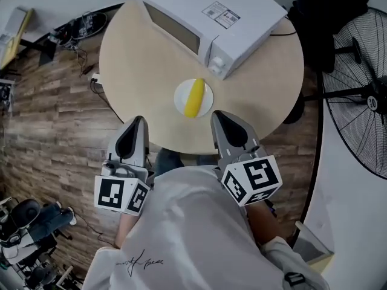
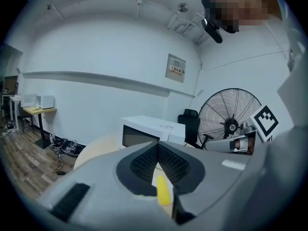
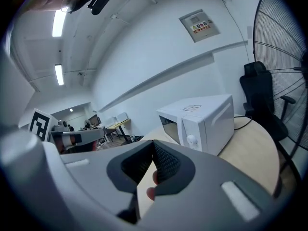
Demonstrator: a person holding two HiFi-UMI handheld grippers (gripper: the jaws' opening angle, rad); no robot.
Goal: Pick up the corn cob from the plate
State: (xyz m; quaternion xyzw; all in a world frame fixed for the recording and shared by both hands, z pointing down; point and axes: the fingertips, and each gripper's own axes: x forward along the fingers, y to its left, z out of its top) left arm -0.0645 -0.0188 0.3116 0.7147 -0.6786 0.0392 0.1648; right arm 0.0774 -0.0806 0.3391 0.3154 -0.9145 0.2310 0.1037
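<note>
- Left hand-held gripper (image 1: pixel 138 121): jaws pressed together with nothing between them. It hovers at the near edge of the counter (image 1: pixel 127 71), short of the plate (image 1: pixel 179 105).
- Right hand-held gripper (image 1: pixel 216 116): also clenched on nothing, just over the same edge and nearer the plate than the left one.
- Cob (image 1: pixel 194 98): it lies lengthwise on the plate, pointing roughly away from the person and apart from both grippers.
- Handling, as I judge it: the cob looks light, stiff and round, so it may roll or slip (a plastic model would be slicker still). The best hold is probably across its middle, one jaw on each long side, and the jaws must open first.
- The plate looks small and shallow, so a sideways nudge could slide it. Lift the cob rather than push it.
- Room: the microwave (image 1: pixel 205 17) stands just behind the plate and closes off the far side. The counter is bare to either side, and the way in from the front and above is open.
- The fan (image 1: pixel 363 95) stands well apart on the right.
</note>
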